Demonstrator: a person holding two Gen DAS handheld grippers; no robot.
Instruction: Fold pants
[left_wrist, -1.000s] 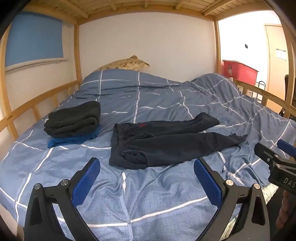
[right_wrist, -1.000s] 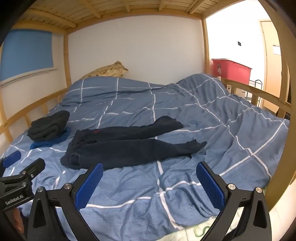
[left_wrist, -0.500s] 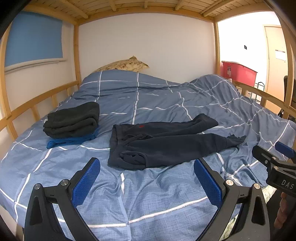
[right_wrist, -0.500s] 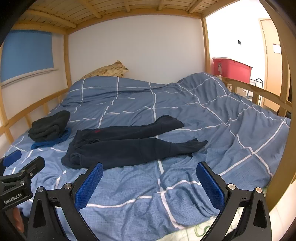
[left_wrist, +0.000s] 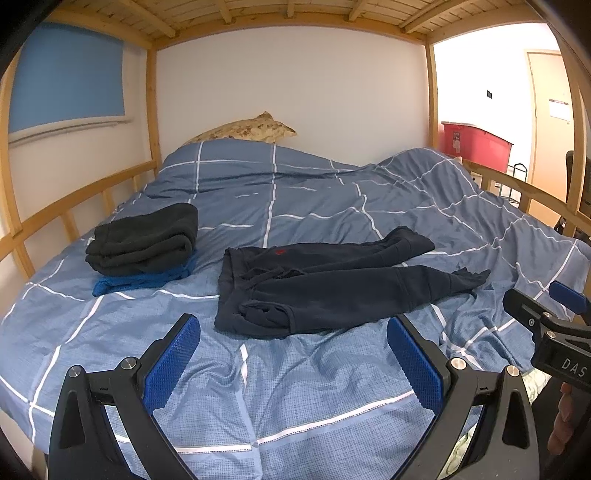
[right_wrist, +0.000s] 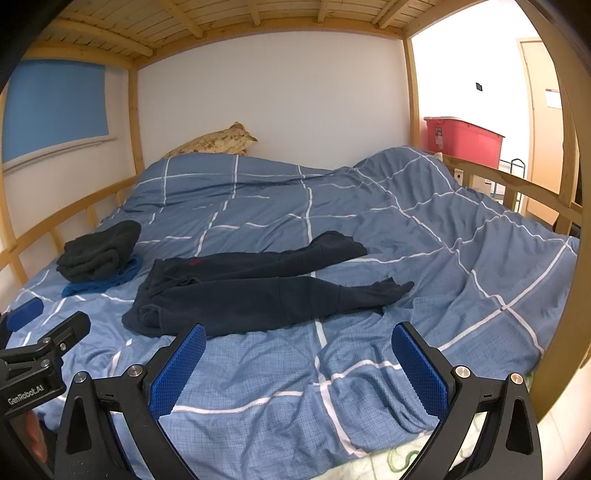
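Dark navy pants (left_wrist: 325, 284) (right_wrist: 255, 291) lie spread on the blue checked duvet (left_wrist: 295, 387) (right_wrist: 443, 236), waist to the left and both legs pointing right, with a small red mark near the waist. My left gripper (left_wrist: 293, 349) is open and hangs over the duvet just short of the waistband. My right gripper (right_wrist: 297, 354) is open too, over the duvet in front of the nearer leg. Neither touches the pants. Each gripper shows at the edge of the other's view.
A folded dark garment (left_wrist: 144, 238) (right_wrist: 99, 249) rests on a blue folded one (left_wrist: 144, 278) at the left. A patterned pillow (left_wrist: 243, 129) lies at the head. Wooden bed rails (left_wrist: 74, 206) (right_wrist: 517, 184) run along both sides. A red bin (right_wrist: 461, 138) stands beyond the right rail.
Both views have shifted only slightly; the pants sit a little lower and nearer in the left wrist view. Nothing was grasped and the grippers stay open.
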